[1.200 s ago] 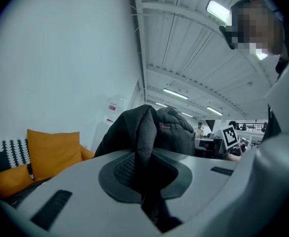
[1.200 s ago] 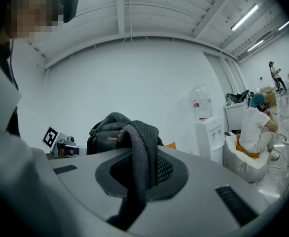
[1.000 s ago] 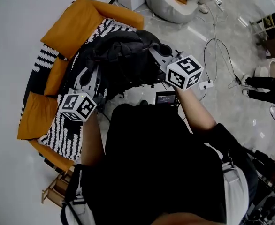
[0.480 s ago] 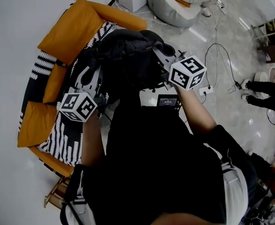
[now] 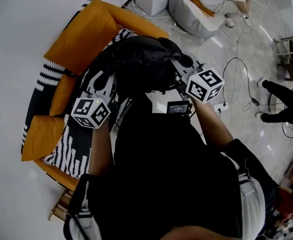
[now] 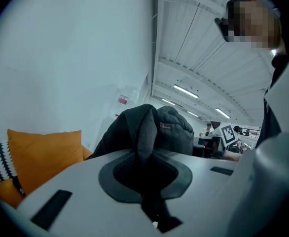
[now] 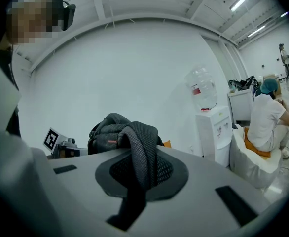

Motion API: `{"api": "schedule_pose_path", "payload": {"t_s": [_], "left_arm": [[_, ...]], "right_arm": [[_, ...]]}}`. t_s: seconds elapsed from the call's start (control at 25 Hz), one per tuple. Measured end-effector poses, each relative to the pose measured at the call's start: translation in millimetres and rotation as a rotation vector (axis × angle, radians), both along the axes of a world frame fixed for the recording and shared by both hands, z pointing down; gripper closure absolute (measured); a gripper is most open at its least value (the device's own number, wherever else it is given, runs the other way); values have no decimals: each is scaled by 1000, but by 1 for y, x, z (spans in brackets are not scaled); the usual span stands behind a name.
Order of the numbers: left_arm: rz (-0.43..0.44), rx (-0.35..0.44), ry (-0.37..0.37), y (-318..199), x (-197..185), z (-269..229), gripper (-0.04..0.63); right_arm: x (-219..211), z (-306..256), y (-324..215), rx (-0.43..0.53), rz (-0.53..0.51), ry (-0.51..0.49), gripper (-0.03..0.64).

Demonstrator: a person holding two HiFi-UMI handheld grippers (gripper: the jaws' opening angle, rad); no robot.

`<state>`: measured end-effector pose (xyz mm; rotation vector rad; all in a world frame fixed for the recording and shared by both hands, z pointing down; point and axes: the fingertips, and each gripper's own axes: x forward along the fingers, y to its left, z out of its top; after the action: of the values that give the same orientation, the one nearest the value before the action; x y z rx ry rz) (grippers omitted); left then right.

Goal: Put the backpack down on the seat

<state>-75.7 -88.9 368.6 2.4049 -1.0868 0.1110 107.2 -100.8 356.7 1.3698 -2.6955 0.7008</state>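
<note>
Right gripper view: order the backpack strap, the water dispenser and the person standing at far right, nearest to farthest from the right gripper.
1. Strap: centre, clamped in the jaws.
2. Water dispenser: right of centre, against the wall.
3. Standing person: far right, deep in the room.

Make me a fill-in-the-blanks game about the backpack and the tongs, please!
1. The backpack is held by ____ tongs: the left tongs and the right tongs.
2. The right tongs are shut on its mesh ____.
3. The plain cushion on the seat is coloured ____.

Missing words: two; strap; orange.
</note>
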Motion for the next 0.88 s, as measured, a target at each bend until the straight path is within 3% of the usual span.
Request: {"api": "schedule_pose_path", "payload": {"t_s": [0.32, 0.68, 0.88], "left_arm": [[-46, -10, -7, -81, -25, 11, 558], [-66, -21, -30, -141, -53, 30, 558], [-106, -67, -46, -166, -62, 53, 558]], "right_arm": [[-25, 10, -84, -42, -32, 10, 571], [-52, 32, -148, -69, -63, -24, 571], [-63, 58, -180, -107, -78, -38, 571]]}}
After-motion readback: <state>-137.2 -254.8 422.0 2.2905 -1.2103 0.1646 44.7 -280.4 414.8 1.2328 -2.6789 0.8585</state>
